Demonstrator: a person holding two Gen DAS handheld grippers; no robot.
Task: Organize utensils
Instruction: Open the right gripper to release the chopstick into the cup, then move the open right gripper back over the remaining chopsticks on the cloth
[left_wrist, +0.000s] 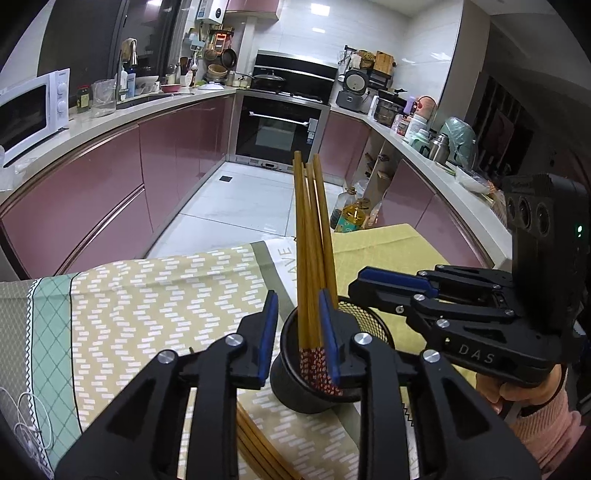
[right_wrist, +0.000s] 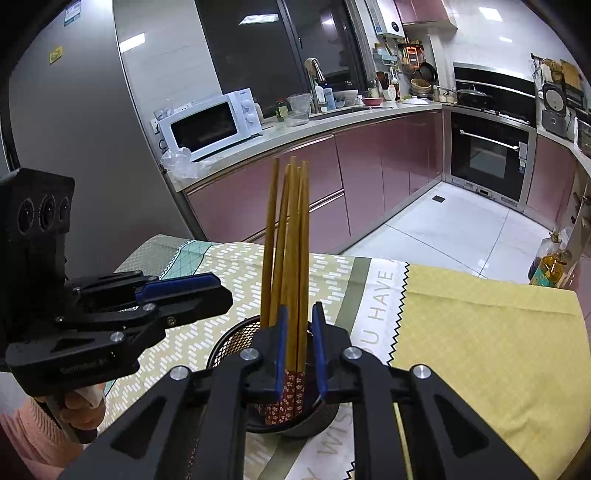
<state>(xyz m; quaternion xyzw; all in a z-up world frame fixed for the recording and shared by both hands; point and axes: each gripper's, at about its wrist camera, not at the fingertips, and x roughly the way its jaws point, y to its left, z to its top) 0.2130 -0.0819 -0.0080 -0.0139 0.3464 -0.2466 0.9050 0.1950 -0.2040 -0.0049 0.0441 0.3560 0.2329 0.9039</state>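
Observation:
A black mesh holder stands on the patterned tablecloth with several wooden chopsticks upright in it, red flowered ends down. My left gripper is open, its blue pads either side of the chopsticks above the holder. My right gripper is open too, its pads flanking the chopsticks without pressing them; it shows from the side in the left wrist view. More chopsticks lie on the cloth under my left gripper.
The table carries a patterned cloth and a yellow cloth. A white cable lies at the left edge. Pink kitchen cabinets, a microwave and an oven stand beyond the table.

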